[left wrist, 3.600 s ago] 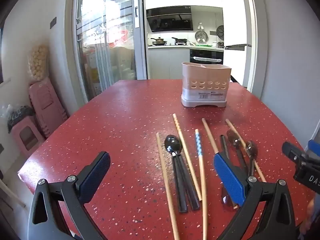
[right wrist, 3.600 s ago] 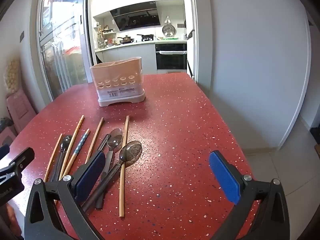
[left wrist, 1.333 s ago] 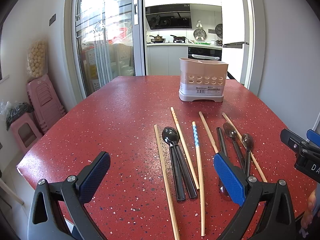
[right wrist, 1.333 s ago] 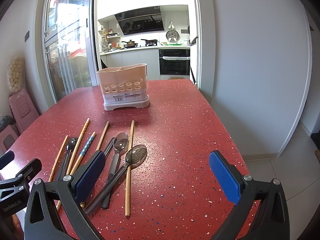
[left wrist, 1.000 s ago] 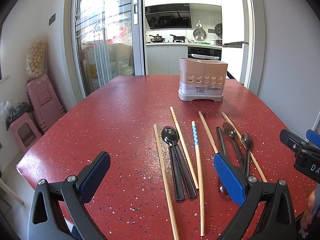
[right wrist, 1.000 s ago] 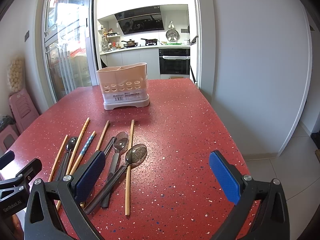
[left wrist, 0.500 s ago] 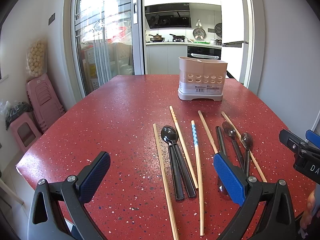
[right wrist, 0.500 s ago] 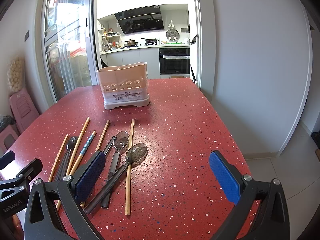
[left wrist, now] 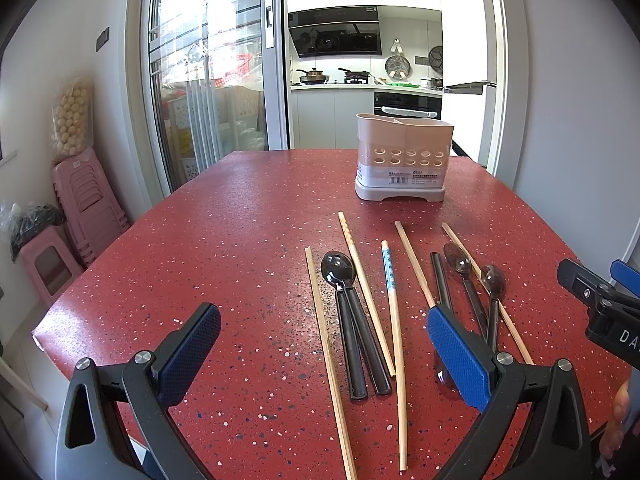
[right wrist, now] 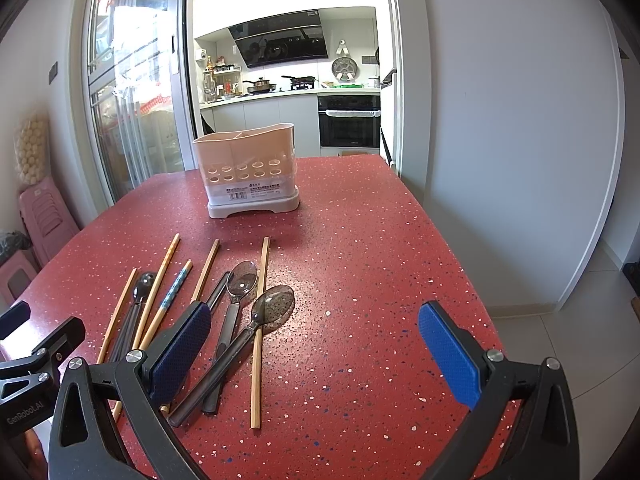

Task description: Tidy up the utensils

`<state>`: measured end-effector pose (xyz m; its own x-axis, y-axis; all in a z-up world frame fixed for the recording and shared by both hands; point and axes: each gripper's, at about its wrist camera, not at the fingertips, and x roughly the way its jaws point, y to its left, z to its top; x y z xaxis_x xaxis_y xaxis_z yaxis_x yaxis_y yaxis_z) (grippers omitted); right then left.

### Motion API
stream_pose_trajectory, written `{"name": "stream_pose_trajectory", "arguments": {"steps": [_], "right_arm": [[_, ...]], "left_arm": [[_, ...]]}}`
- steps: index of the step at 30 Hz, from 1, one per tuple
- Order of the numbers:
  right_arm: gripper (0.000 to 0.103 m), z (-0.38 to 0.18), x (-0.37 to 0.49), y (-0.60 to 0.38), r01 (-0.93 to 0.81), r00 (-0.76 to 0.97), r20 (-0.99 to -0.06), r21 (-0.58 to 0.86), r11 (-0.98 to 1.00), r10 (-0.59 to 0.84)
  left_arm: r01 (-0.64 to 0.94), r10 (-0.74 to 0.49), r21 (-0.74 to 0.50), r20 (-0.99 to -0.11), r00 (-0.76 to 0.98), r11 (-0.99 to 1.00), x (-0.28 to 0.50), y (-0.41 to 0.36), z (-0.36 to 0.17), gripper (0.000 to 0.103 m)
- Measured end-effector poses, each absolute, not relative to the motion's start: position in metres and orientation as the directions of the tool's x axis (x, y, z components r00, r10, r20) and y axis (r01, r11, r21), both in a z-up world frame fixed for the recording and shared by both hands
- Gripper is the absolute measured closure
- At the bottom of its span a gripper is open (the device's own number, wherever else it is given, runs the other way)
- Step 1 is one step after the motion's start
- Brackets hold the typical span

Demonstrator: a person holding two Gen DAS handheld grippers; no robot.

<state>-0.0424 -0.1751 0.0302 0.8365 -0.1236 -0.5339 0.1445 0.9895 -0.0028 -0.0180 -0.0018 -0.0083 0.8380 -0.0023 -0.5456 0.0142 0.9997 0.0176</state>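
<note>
We see a big red table [left wrist: 224,216] with little white specks on it. It fills most of both views.

Near the far end of the table stands a pale pink holder [left wrist: 404,158] for spoons and sticks. It is upright, has rows of round holes in front and sits on a white base. A wall inside splits it into parts. In the right view the holder [right wrist: 250,168] looks bare inside, as far as we can see.

Our left tongs [left wrist: 324,354] hang low over the near edge of the table. The blue pads [left wrist: 456,352] are wide apart and hold nothing. Our right tongs [right wrist: 314,348] hang low too, pads wide apart, holding nothing. A bit of a hand [left wrist: 618,416] shows at the right edge.

The spoons and sticks all lie flat on the table, between us and the holder, well apart from it. They point more or less toward it.

There are five wooden chopsticks [left wrist: 326,344]. One has a blue pattern [left wrist: 388,268] near its tip.

A black spoon [left wrist: 340,276] lies beside another dark handle, touching it. Two clear grey spoons [right wrist: 272,304] lie to the right. One crosses over a chopstick [right wrist: 260,308].
</note>
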Motion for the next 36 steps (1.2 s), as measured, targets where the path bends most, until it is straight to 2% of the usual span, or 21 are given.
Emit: {"name": "stream_pose_trajectory", "arguments": {"steps": [36], "right_arm": [[0.000,0.0279,-0.0441,-0.1746,0.144,0.830,-0.545,0.000,0.990,-0.121]], "left_arm": [[0.006,0.008,0.024,-0.555,0.832,1.000,-0.0177,-0.0013,-0.0096,0.000]]}}
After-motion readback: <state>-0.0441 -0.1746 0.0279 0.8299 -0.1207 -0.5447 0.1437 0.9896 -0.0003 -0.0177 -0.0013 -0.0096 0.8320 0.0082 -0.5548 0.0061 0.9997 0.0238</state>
